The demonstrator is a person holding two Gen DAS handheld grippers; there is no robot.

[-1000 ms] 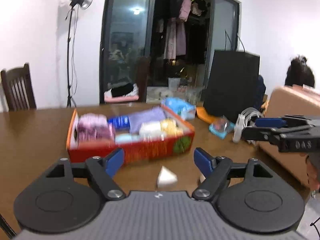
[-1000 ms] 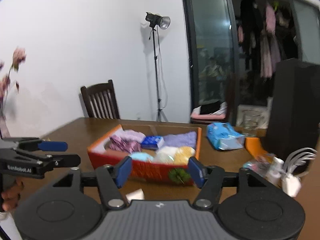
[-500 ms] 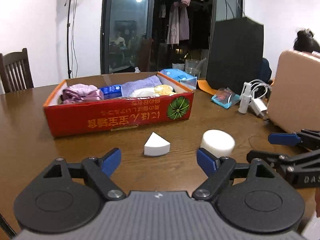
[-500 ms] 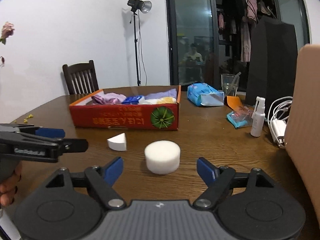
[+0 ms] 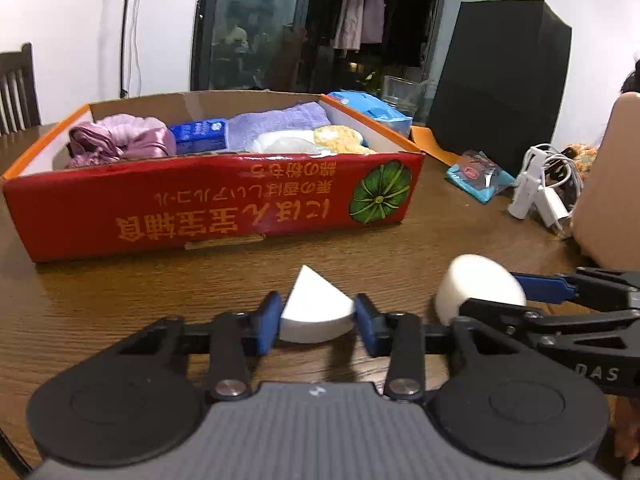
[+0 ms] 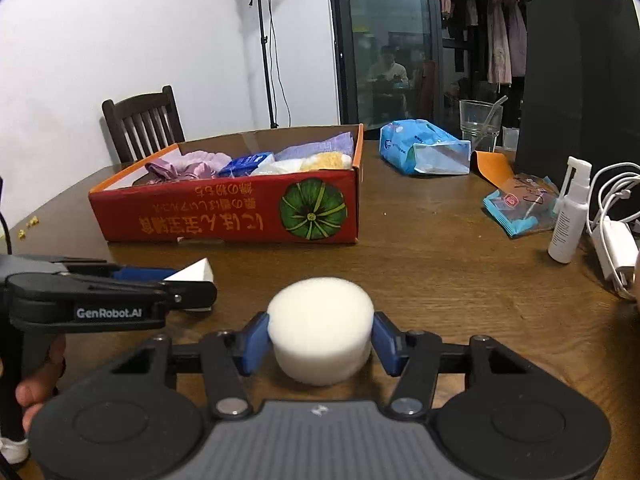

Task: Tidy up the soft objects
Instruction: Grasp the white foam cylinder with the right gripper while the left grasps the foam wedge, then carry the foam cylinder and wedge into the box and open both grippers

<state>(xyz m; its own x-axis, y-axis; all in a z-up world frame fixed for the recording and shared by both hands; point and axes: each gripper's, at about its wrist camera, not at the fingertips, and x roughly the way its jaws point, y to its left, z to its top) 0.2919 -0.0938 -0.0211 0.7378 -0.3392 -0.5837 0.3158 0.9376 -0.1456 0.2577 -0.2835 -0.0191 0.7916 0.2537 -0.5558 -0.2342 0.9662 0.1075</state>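
Observation:
A white wedge-shaped sponge point(image 5: 314, 312) lies on the wooden table between the blue pads of my left gripper point(image 5: 316, 322), which is shut on it. A white round sponge point(image 6: 320, 326) sits between the pads of my right gripper point(image 6: 320, 340), which is shut on it. The round sponge point(image 5: 478, 286) and the right gripper point(image 5: 560, 300) also show at the right of the left wrist view. The left gripper point(image 6: 176, 284) and the wedge point(image 6: 194, 274) show at the left of the right wrist view. Behind stands a red cardboard box point(image 5: 224, 212) holding soft items.
The box point(image 6: 240, 216) holds pink cloth, a blue pack, a purple towel and yellow and white soft things. On the right lie a blue tissue pack point(image 6: 420, 152), a snack wrapper point(image 6: 518, 204), a spray bottle point(image 6: 570, 212), white chargers point(image 5: 540, 188), a glass and a black bag.
Both grippers came down toward the table and forward. Each closed from open onto its sponge: the left on the wedge, the right on the round one.

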